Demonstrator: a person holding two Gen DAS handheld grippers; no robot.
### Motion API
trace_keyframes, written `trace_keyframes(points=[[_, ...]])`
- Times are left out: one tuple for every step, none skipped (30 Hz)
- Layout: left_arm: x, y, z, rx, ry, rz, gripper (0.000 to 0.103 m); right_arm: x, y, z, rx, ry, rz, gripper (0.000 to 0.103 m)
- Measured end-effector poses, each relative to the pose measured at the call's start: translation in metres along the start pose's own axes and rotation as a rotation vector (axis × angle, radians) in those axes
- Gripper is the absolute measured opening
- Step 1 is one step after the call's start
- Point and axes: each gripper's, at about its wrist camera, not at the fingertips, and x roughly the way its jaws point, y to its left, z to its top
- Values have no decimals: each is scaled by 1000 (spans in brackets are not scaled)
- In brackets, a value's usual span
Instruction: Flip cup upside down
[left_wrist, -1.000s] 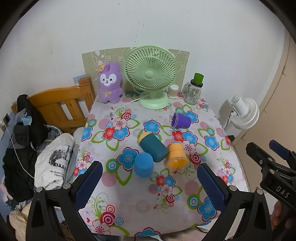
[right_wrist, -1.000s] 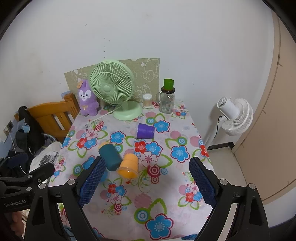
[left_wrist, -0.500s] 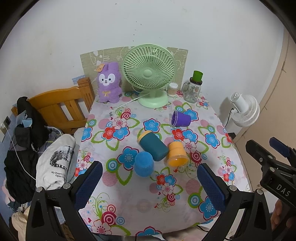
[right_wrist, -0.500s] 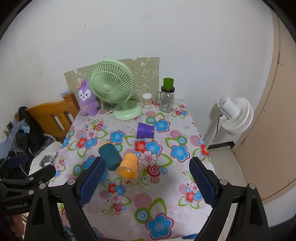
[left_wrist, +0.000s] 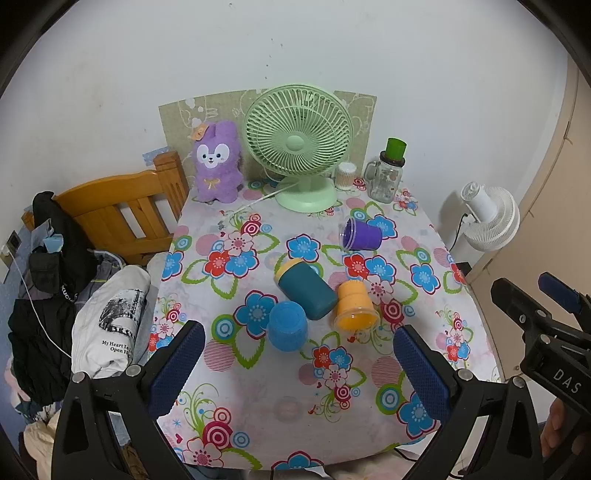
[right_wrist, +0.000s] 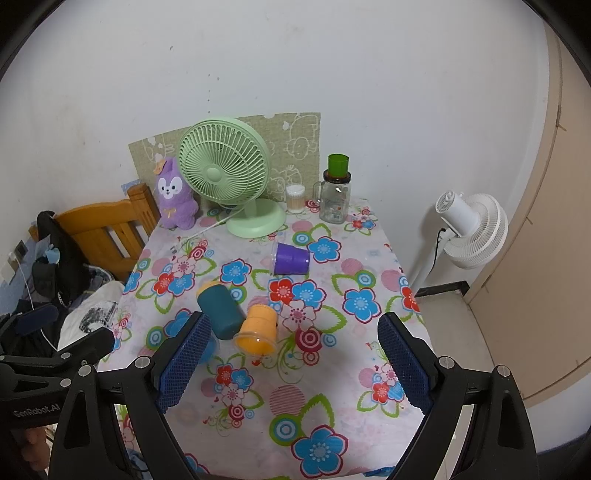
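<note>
Nearest the cameras, the left gripper (left_wrist: 295, 360) and the right gripper (right_wrist: 295, 363) are held above the near edge of the worktop (left_wrist: 258, 398); on each, the blue-padded fingers (left_wrist: 176, 365) are spread wide apart, with nothing between them.

Just beyond, three cups are grouped at the middle of the flowered cloth. The light blue cup (left_wrist: 287, 330) is seen end-on from the left wrist view, its flat base turned towards the camera; from the right wrist view it is mostly hidden behind a finger. The orange cup (left_wrist: 355, 304) is laid on its side, its long axis running near to far, its open mouth pointed towards the near edge. The teal cup (left_wrist: 306, 288) is also laid on its side, touching or just beside the orange cup, its axis set diagonally, with its yellow-rimmed end pointed towards the far left.

Farther back, well apart from the group, a purple cup (left_wrist: 362, 236) is laid on its side with its mouth turned left.

Along the far edge, a purple plush rabbit (left_wrist: 218, 166), a green fan (left_wrist: 299, 144) and a glass jar (left_wrist: 388, 173) are stood against the wall.
</note>
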Motion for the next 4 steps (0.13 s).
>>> trace_keyframes(points=[[2,0,0,0,2,0,103,0,1,0,-1,1,1,94],[3,1,-1,0,4,0,103,1,1,-1,-2,4,1,94],[4,2,-1,0,7,0,103,3,3,0,-3,7,2,94],[7,2,-1,0,10,1,103,5,4,0,-5,10,3,94]])
